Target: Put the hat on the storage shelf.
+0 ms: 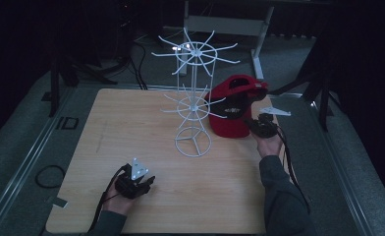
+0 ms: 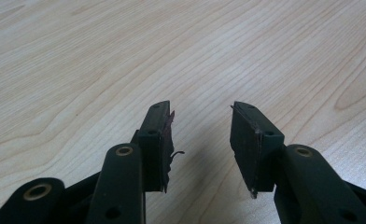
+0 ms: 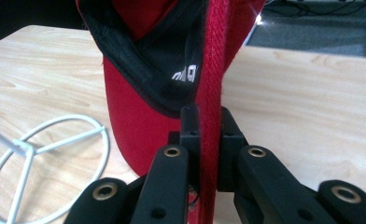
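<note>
**Red cap clamped in my right jaws, left jaws idle**

My right gripper (image 1: 256,125) sits at the right side of the wooden surface (image 1: 131,123), and its jaws are closed tight on the red cap (image 1: 233,105). In the right gripper view the two black jaws press from both sides on a red webbing strap (image 3: 214,93) at the cap's back edge, with the cap's dark lining and a small white label just above them. The cap hangs raised from the grip, its brim (image 3: 134,140) pointing down toward the surface, just beside the white wire rack (image 1: 194,93). In the high view the cap stands close to the right of the rack's lower ring of hooks; whether it touches one of them I cannot tell. The rack's round wire base (image 3: 36,154) rests on the surface to the left of the cap.

My left gripper (image 1: 149,181) rests low near the front left of the surface, well apart from the cap and the rack. Its jaws stand open with nothing between them, bare wood grain showing through the gap in the left gripper view.
</note>
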Available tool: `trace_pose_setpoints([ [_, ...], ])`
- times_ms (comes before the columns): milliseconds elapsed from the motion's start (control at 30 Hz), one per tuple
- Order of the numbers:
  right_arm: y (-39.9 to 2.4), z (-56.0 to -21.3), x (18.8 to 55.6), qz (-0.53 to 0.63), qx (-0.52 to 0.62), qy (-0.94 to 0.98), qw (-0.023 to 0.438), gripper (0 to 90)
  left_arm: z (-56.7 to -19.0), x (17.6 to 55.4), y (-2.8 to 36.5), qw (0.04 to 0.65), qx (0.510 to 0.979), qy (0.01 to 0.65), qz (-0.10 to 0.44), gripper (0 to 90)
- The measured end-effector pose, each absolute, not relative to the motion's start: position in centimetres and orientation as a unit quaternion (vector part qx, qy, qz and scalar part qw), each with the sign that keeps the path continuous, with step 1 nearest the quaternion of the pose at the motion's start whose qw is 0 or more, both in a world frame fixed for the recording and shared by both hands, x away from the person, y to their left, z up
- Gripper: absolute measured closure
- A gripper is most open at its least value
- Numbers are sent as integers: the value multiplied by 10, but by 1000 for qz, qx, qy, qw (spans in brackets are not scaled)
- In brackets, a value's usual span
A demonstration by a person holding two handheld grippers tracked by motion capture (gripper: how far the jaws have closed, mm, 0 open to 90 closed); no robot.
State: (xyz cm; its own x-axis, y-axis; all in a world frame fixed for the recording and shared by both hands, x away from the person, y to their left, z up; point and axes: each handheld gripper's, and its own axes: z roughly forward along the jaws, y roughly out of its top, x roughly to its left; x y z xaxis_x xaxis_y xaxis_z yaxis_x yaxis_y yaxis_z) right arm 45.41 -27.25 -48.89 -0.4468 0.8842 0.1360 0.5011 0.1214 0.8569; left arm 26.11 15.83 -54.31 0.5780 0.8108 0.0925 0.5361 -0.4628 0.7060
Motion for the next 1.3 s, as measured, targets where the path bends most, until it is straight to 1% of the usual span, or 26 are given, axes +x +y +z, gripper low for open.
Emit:
trace_pose_setpoints([
  [200, -269, -474, 463, 452, 474, 720, 231, 857, -543, 261, 159, 322, 827, 409, 213, 588],
  [600, -263, -437, 466, 459, 451, 714, 275, 857, -543, 260, 158, 324, 827, 408, 213, 587],
  [1300, -253, -386, 465, 484, 428, 700, 304, 857, -544, 259, 158, 323, 826, 410, 213, 586],
])
